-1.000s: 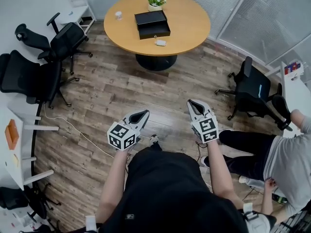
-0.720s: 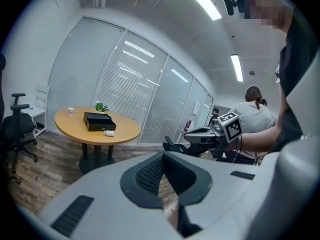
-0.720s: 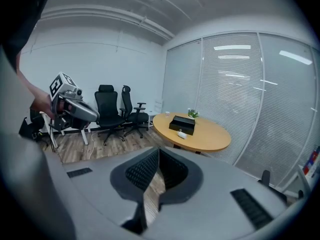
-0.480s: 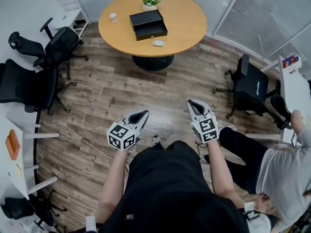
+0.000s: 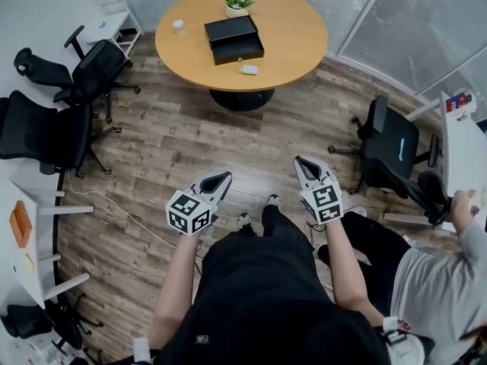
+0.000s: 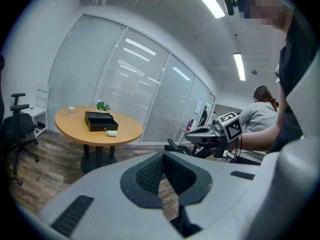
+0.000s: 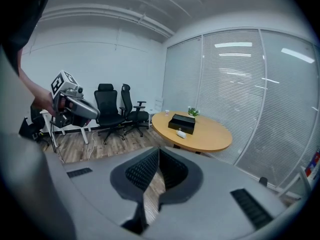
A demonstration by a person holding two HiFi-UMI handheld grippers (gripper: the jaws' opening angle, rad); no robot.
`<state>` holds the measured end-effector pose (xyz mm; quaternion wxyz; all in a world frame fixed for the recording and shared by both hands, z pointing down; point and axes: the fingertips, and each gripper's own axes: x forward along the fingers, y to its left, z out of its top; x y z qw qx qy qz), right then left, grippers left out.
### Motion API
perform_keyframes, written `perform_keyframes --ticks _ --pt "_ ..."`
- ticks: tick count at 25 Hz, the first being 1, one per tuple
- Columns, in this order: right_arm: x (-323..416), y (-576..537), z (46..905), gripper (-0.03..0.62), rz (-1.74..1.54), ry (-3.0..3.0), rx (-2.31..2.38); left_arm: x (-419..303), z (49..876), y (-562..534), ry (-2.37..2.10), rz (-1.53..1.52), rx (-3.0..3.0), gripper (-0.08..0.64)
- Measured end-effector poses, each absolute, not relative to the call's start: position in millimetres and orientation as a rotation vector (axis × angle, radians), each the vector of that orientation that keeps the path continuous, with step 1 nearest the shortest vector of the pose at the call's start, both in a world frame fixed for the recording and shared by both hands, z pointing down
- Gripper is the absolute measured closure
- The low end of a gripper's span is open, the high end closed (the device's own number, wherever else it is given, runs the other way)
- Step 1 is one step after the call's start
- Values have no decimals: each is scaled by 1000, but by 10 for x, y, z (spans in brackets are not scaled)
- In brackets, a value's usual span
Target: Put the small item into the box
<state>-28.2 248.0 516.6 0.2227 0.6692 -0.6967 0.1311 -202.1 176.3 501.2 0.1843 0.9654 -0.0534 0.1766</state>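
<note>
Your left gripper [image 5: 220, 179] and right gripper [image 5: 303, 163] both have their jaws pressed together with nothing between them. You hold them side by side before your waist, above the wood floor [image 5: 190, 135]. Well ahead, at twelve o'clock, stands a round wooden table [image 5: 297, 44]. On it sits the black box [image 5: 234, 39], its drawer drawn out toward you. The small white item [image 5: 249, 70] lies just beside the drawer, at five o'clock from the box.

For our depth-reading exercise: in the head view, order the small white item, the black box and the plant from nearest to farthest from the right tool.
1. Small white item, at the near edge of the table.
2. Black box, mid-table, just behind it.
3. Plant, at the far edge.
</note>
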Motion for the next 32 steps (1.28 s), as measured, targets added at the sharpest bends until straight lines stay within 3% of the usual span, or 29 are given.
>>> perform_keyframes --ticks 32 --pt "982 1841 5267 586 358 -2132 1696 -906 5025 1569 -437 517 2697 554"
